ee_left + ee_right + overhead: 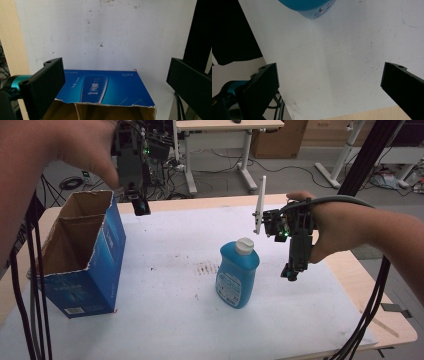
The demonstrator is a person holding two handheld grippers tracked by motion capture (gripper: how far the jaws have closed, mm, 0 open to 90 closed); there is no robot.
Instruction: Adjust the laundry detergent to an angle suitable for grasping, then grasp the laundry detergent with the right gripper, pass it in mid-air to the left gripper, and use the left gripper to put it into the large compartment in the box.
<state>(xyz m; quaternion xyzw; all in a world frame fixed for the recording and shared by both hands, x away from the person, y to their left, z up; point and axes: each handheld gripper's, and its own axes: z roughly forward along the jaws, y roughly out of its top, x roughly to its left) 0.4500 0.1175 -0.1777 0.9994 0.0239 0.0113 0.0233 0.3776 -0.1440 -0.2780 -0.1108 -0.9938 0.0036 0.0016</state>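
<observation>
Two grippers stood empty, jaws wide: right gripper [291, 272] hovered just beside the upright blue bottle [237, 273] at its 3 o'clock, nearer than left gripper [140, 206] above the open box [85, 265].

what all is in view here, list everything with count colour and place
box: 1, blue, open top torn, table's left
bottle: 1, blue with white cap, upright, mid-table
sheet: 1, white, stained, covering the table
table: 1, light wood, under the sheet
desks: white-legged, in the background
cables: dark, on the floor behind
left hand-held gripper: 1, black, jaws open, above the box's far side
right hand-held gripper: 1, black, jaws open, right of the bottle, pointing down
forearms: 2, entering from left and right
</observation>
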